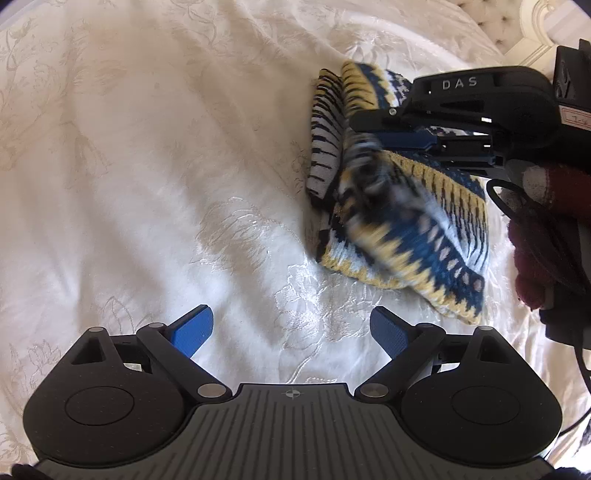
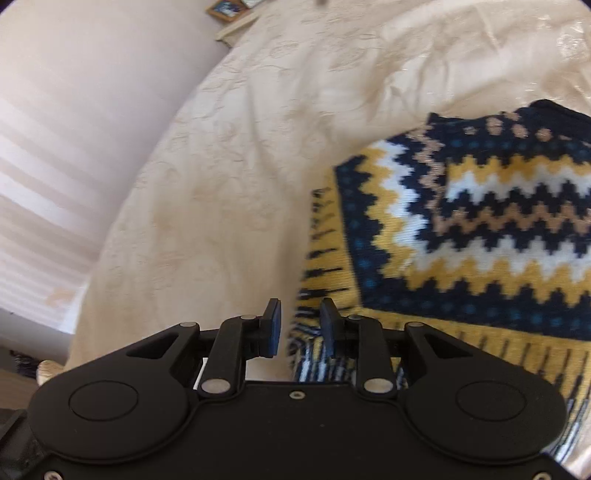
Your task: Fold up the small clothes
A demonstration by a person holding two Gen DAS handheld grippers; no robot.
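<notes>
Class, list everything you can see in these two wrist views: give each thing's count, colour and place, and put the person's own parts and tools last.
knitted garment: one, navy, yellow, white and tan zigzag pattern, bunched on the bedspread, right of the left wrist view.
bedspread: one, cream with embroidered flowers, under everything.
headboard: one, cream, tufted, top right corner of the left wrist view.
framed pictures: two partly seen, wooden frames, beyond the bed edge at the top of the right wrist view.
left gripper: one, black with blue pads, wide open above bare bedspread.
right gripper: one, black with blue pads, narrow gap, at the garment's ribbed edge; whether it grips is unclear.
gloved hand: one, dark red glove, holding the right gripper.
</notes>
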